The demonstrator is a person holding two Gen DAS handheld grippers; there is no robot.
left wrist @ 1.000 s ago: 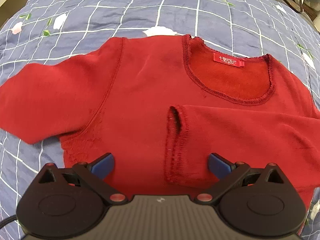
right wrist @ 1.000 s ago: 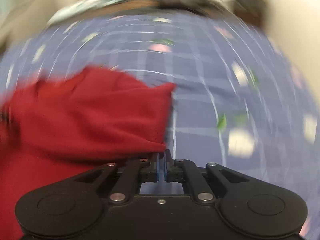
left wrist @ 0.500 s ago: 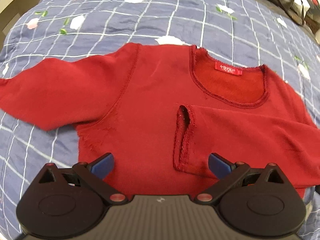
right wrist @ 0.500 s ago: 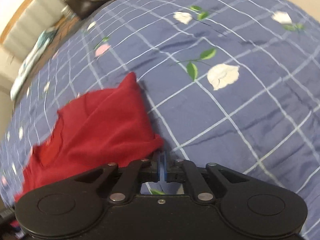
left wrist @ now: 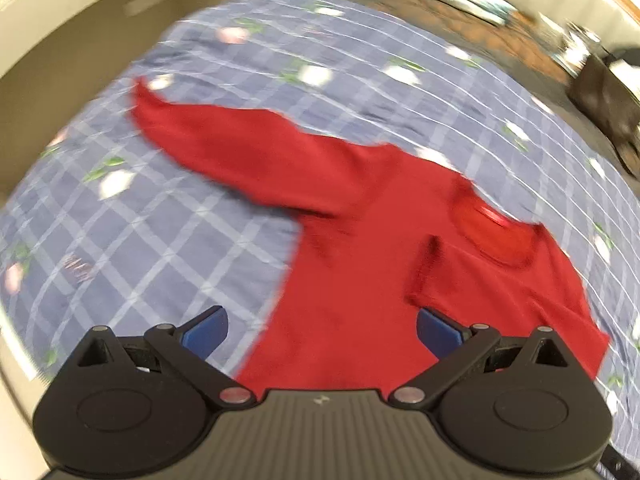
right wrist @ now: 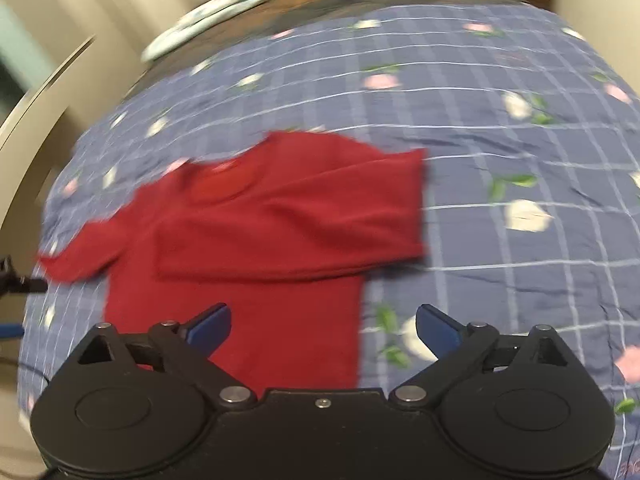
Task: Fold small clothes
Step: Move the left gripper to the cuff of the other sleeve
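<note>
1. Holding your left gripper [left wrist: 322,330] above the bed, you have its blue-tipped fingers [left wrist: 206,330] spread wide with nothing between them.
2. Your small red long-sleeved knit top [left wrist: 360,280] lies flat on the blue checked bedspread with white and pink flowers [left wrist: 160,240], ahead of that gripper and reaching under its right finger.
3. One sleeve [left wrist: 248,152] stretches out to the far left across the bedspread, well apart from your fingers.
4. The other sleeve [left wrist: 500,296] is folded across the chest, its cuff ending just ahead of your right finger.
5. Your right gripper [right wrist: 323,326] is likewise wide open and empty, hovering over the lower edge of the top.
6. From that side the top's body runs under your left finger [right wrist: 210,326], while your right finger sits over bare bedspread.
7. The folded sleeve lies across the top ahead of you, its fold sticking out to the right past the body's edge.
8. Both views are blurred, so the dark shape [left wrist: 608,100] at the bed's far edge may be a bag.
</note>
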